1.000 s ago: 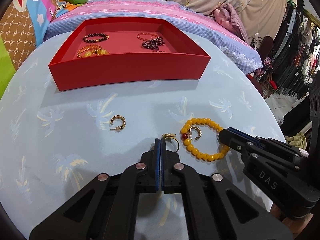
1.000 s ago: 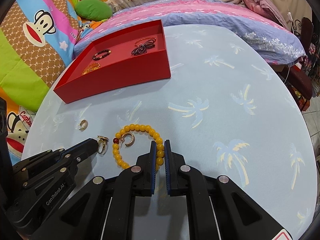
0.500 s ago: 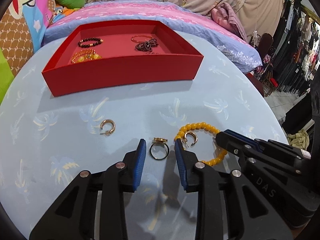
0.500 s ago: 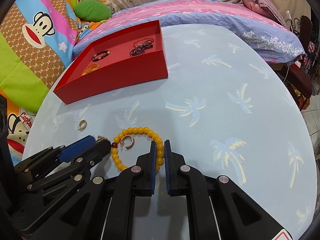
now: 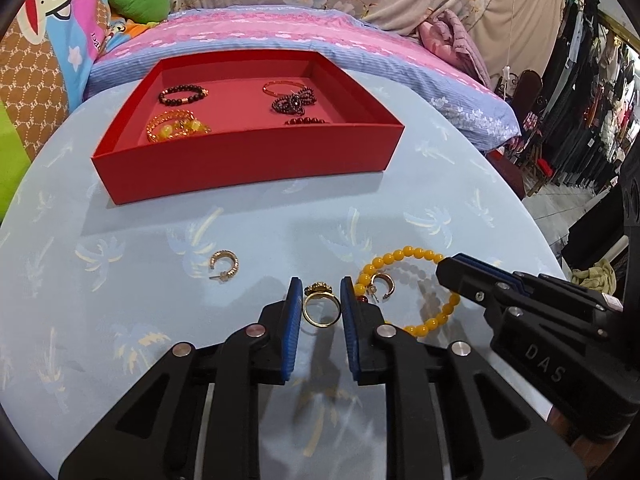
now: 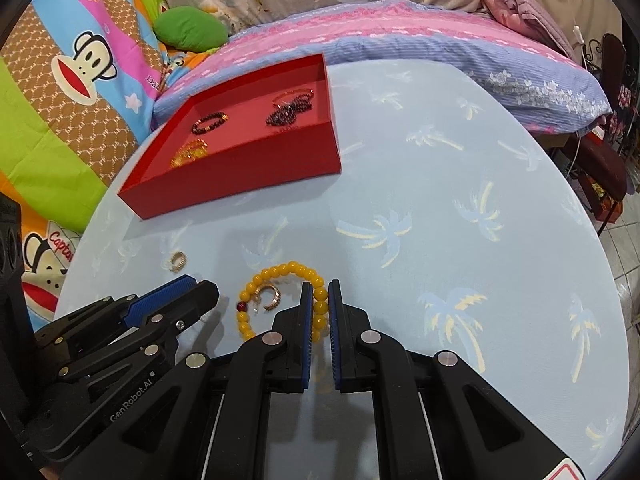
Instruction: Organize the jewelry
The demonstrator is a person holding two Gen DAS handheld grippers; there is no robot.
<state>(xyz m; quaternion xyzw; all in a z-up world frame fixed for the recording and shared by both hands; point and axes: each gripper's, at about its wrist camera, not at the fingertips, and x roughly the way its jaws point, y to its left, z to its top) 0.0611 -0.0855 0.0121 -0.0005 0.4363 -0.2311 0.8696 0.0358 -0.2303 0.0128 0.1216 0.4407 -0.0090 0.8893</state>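
the left gripper (image 5: 321, 294) has its blue-padded fingers (image 5: 294, 312) spread apart on either side of a gold ring (image 5: 321, 308), which lies flat on the pale blue tablecloth (image 5: 400, 208) right between the tips; whether the pads touch the band cannot be told. just to the right of the right-hand finger lies a yellow bead bracelet (image 5: 404, 258), with a small gold hoop earring (image 5: 382, 283) inside its loop. a second hoop earring (image 5: 225, 266) sits ahead and to the left of the fingers, apart from them. the right gripper (image 6: 318, 300) has its fingers nearly together, with a narrow gap, and a yellow bead of the bracelet shows between the tips; whether they pinch it cannot be told. well ahead of both grippers stands a red tray (image 5: 248, 160) holding several bracelets.
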